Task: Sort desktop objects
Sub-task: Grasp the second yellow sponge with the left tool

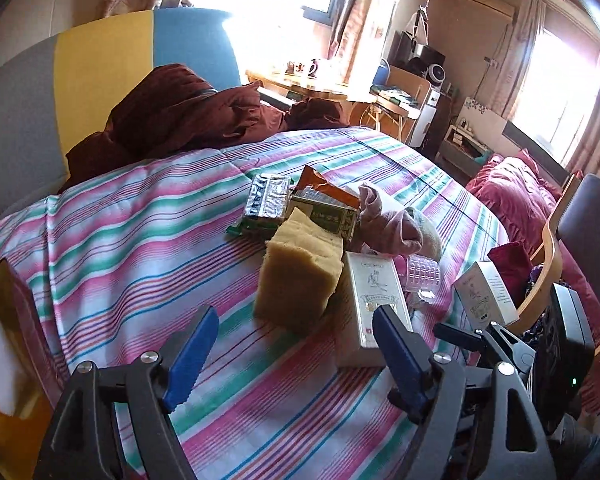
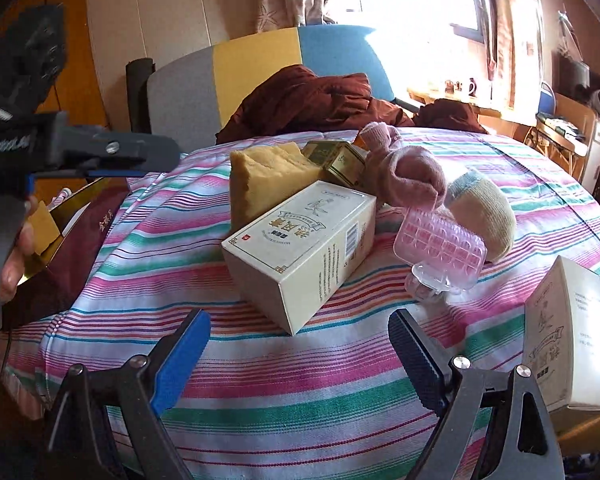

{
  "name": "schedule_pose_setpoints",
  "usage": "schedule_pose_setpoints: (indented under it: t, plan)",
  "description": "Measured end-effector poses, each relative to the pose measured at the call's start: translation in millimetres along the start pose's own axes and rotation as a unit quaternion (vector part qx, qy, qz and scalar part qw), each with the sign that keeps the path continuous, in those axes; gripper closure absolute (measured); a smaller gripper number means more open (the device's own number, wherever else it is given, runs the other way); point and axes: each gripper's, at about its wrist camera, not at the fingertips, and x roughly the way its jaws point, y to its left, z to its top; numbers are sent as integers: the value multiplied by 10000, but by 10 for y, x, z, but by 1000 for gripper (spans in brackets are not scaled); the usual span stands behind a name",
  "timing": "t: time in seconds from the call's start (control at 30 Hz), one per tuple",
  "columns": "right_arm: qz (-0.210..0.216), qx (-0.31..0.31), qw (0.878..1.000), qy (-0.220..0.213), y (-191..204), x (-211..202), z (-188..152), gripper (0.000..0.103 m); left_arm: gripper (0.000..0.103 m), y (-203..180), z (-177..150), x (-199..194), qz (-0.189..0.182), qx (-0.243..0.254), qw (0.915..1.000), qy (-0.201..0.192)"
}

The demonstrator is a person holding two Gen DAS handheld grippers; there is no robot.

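A pile of objects lies on the striped cloth [image 1: 140,216]: a yellow sponge block [image 1: 298,280], a cream carton [image 1: 374,300], a foil snack pack [image 1: 266,202], a green tin [image 1: 326,216], pink socks [image 1: 388,220] and a clear pink plastic case [image 1: 422,274]. My left gripper [image 1: 296,344] is open, just short of the sponge and carton. In the right wrist view the cream carton [image 2: 300,248] lies right ahead of my open right gripper [image 2: 300,348], with the sponge [image 2: 268,176], pink socks [image 2: 404,172], plastic case [image 2: 440,248] and a second cream carton [image 2: 568,340] at the right.
A dark red quilt [image 1: 188,116] is heaped behind the pile against a grey, yellow and blue headboard [image 1: 100,64]. A maroon and gold box [image 2: 76,232] sits at the cloth's left edge by a hand [image 2: 16,256]. A wooden chair [image 1: 552,256] stands at the right.
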Motion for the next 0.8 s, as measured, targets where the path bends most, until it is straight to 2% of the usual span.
schedule_pose_setpoints:
  t: [0.2,0.47,0.6,0.8]
  plan:
    - [111,-138,9992,-368,130,40,-5,8,19,-63,156,297,-103,259,9995,137]
    - [257,95,9990,-357,59,144,-52,7,17,-29,212,539,-65,531,9980,346]
    - [235,162,9987,-412,9,130,-41,7,17,-18,214,640,-249,524,9972,479]
    - [202,231,9989,-355,-38,157,-57,7,17,-43,211,812,-302,589,9956,669]
